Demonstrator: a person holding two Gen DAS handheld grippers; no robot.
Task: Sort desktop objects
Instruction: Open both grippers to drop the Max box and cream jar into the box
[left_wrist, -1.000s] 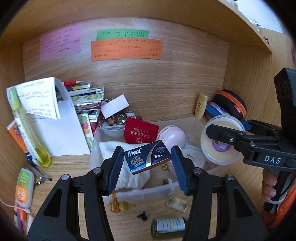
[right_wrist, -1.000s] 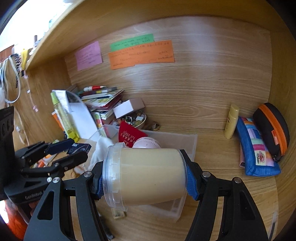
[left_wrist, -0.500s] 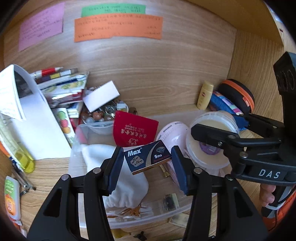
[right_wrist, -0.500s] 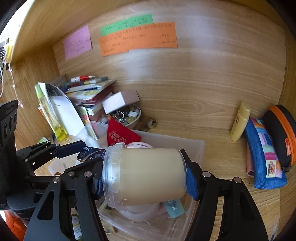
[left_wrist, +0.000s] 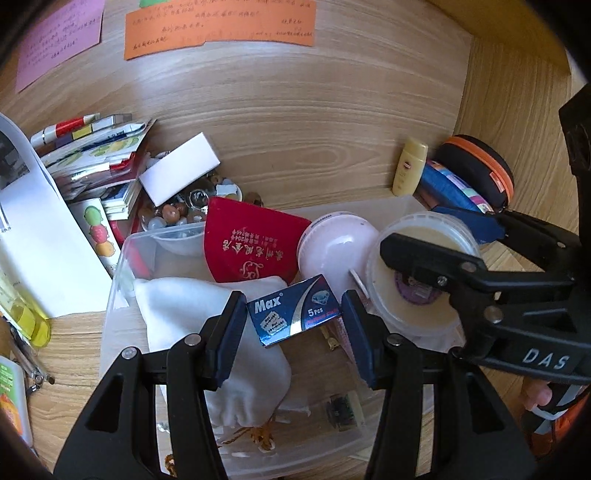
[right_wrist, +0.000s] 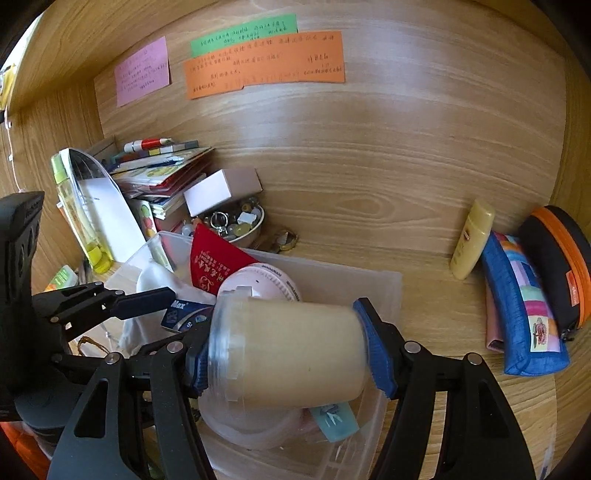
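My left gripper (left_wrist: 293, 319) is shut on a small blue box marked "Max" (left_wrist: 293, 314) and holds it over a clear plastic bin (left_wrist: 118, 291). My right gripper (right_wrist: 286, 350) is shut on a clear jar of cream-coloured stuff (right_wrist: 291, 350), lying sideways, lid to the left, above the bin's right half (right_wrist: 391, 291). In the left wrist view that jar (left_wrist: 421, 280) shows end-on at the right. Inside the bin lie a white cloth pouch (left_wrist: 207, 317), a red pouch (left_wrist: 251, 240) and a pink round case (left_wrist: 332, 247).
Books and papers (left_wrist: 92, 155) pile at the back left beside a bowl of trinkets (left_wrist: 184, 210) and a white box (left_wrist: 179, 168). At the back right stand a yellow bottle (right_wrist: 471, 240), a blue pencil case (right_wrist: 524, 306) and a black-orange case (right_wrist: 557, 262). Coloured notes (right_wrist: 266, 62) hang on the wall.
Both grippers have moved forward and down toward the bin, each with its object still gripped. The bin and its contents now look larger and closer in both views.
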